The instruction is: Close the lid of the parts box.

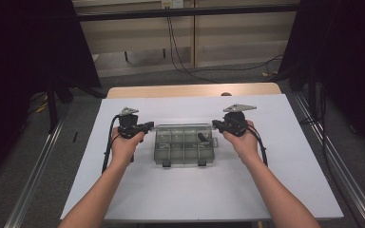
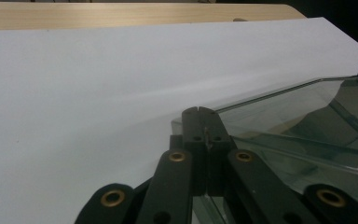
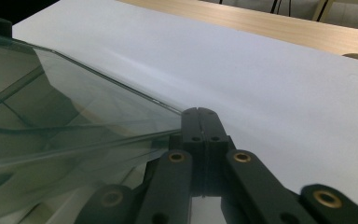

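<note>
A clear plastic compartment box (image 1: 184,145) lies in the middle of the white sheet (image 1: 195,190), its two dark latches facing the near edge. A small dark part (image 1: 202,137) sits in one right-hand compartment. My left gripper (image 1: 151,125) is held at the box's far left corner, jaws pressed together with nothing between them. In the left gripper view the shut tips (image 2: 199,112) stand just beside the clear lid (image 2: 307,121). My right gripper (image 1: 214,123) mirrors it at the far right corner. Its tips (image 3: 199,112) are also shut, next to the lid (image 3: 51,102).
The white sheet covers most of the wooden table (image 1: 195,90), whose bare strip shows along the far edge. Black curtains (image 1: 24,47) hang at both sides. Metal rails (image 1: 332,161) run along the floor beside the table, and cables (image 1: 180,57) trail on the floor beyond.
</note>
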